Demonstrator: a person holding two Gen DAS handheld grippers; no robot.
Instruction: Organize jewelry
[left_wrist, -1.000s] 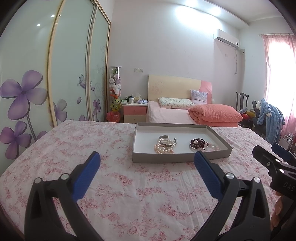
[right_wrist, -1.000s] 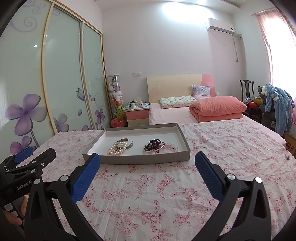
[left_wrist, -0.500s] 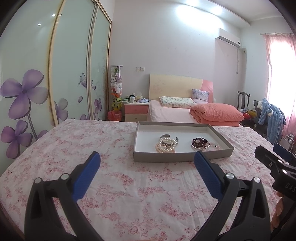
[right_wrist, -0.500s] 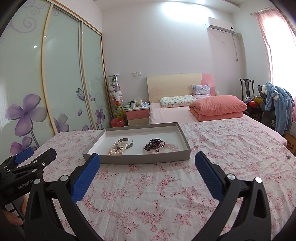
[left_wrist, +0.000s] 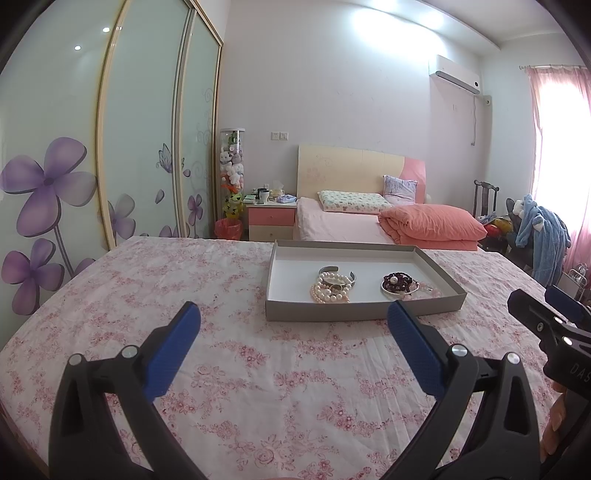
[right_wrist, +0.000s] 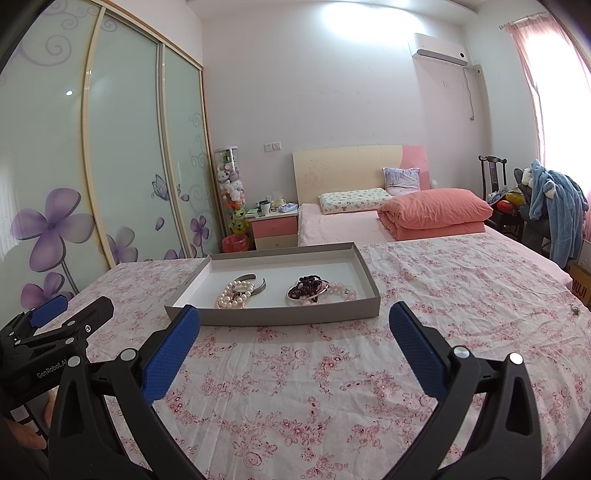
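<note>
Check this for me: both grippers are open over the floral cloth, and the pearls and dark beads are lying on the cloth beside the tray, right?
Not quite. The pearls and dark beads lie inside the tray, as the right wrist view shows. Both grippers, left and right, are open over the cloth.

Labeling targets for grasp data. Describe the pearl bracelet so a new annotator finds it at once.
On the floral bedspread sits a shallow grey tray. Inside, jewelry lies in two heaps; the pearl bracelet is in the left one, against a silver cuff. It is the only strand of white round beads; the right heap is dark beads and pink beads.
</note>
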